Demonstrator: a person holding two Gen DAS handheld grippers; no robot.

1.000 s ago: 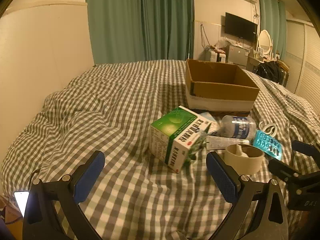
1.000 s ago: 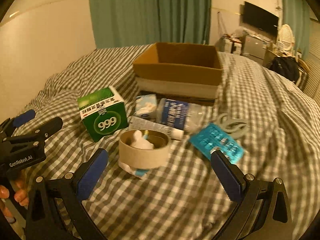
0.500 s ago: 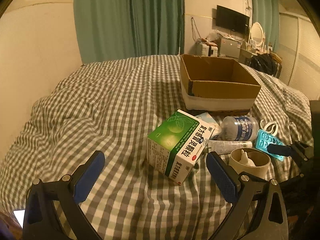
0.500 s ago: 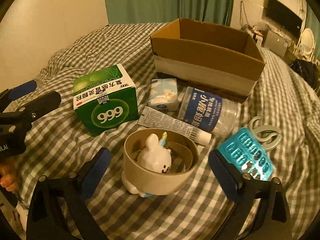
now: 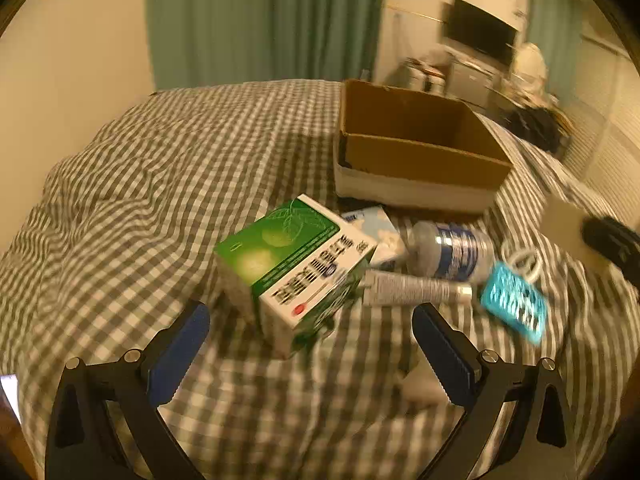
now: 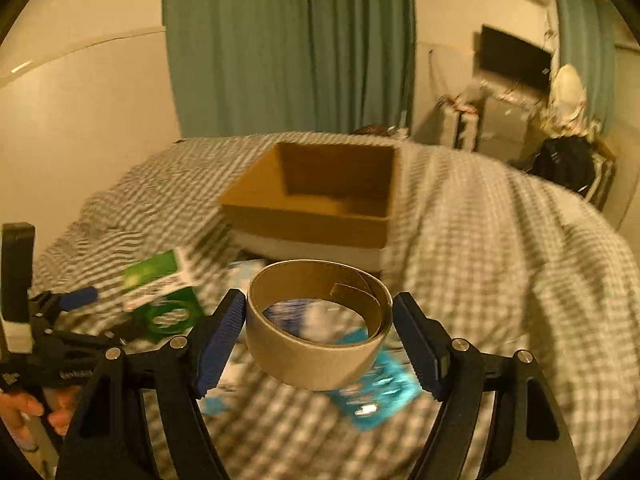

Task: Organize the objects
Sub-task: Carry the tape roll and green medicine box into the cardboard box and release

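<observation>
In the left wrist view, our left gripper (image 5: pixel 310 340) hangs with jaws apart before the green box (image 5: pixel 294 266). In the right wrist view, our right gripper (image 6: pixel 319 330) clamps the cardboard ring (image 6: pixel 318 330), lifted off the bedspread; next we judge it goes into the cardboard box (image 6: pixel 316 204).

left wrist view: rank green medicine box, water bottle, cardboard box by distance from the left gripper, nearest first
1. Green medicine box: just ahead of the left gripper, between its open fingers' lines.
2. Water bottle: farther back and to the right, lying on its side on the checked bedspread.
3. Cardboard box: farthest, behind the bottle, open side up.
</observation>
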